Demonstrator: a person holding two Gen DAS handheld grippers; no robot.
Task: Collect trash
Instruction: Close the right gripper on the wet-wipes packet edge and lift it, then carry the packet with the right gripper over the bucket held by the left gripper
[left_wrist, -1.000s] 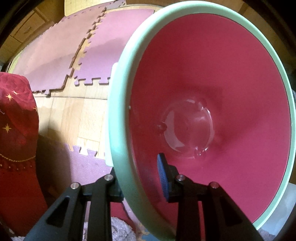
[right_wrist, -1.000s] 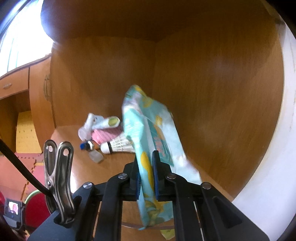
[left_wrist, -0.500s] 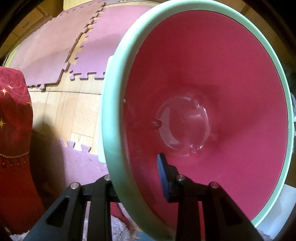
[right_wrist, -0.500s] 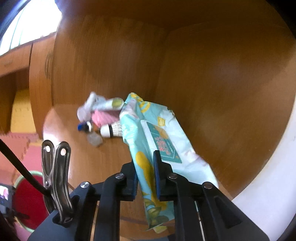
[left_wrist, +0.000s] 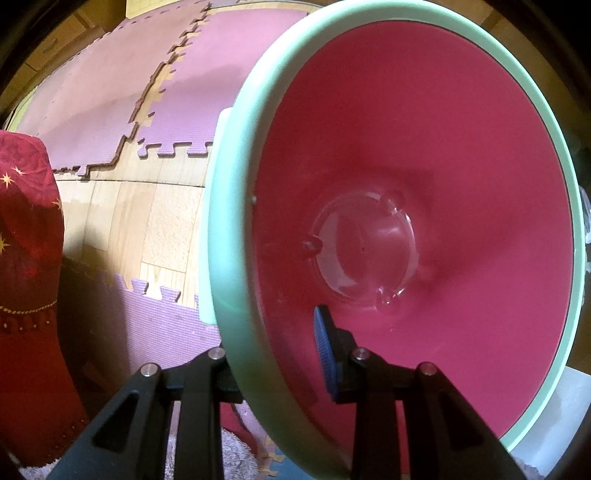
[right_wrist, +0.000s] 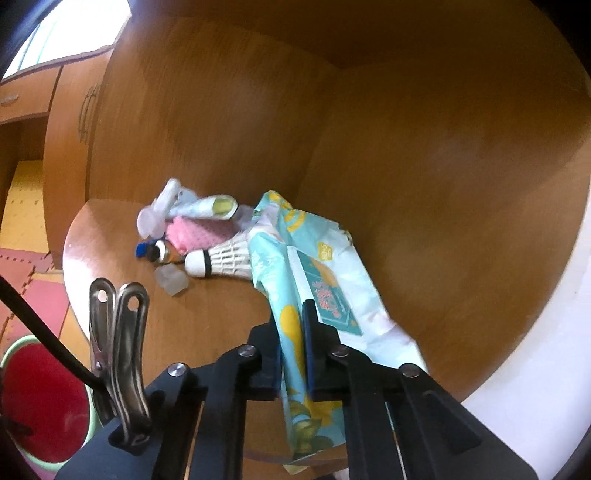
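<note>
The red bin (left_wrist: 424, 155) is empty and pinched at its rim by the left gripper (left_wrist: 273, 354). The wrapper (right_wrist: 317, 280) is pinched by the right gripper (right_wrist: 293, 332); the small trash (right_wrist: 192, 236) is left on the tabletop (right_wrist: 221, 317).

Right wrist view: wrapper (right_wrist: 314, 280) lies on the wooden shelf (right_wrist: 207, 317), running from between the right gripper (right_wrist: 293, 350) pads back toward the corner of two shelf walls. Left of the wrapper's far end, touching it: shuttlecock (right_wrist: 225, 260). Behind the shuttlecock, a cloth (right_wrist: 199, 232); behind that, a tube (right_wrist: 210, 206) against the back wall. Small bottle (right_wrist: 153, 251) left of the shuttlecock, a loose cap (right_wrist: 170, 280) just in front. Metal clip (right_wrist: 118, 354) at the near left. Bin (right_wrist: 40, 398) below the shelf edge, lower left. Left wrist view: left gripper (left_wrist: 273, 354) straddles the bin's rim (left_wrist: 221, 236), one finger inside, one outside. Foam mats (left_wrist: 122, 110) on the floor behind and left of the bin; fabric (left_wrist: 26, 258) at far left.
</note>
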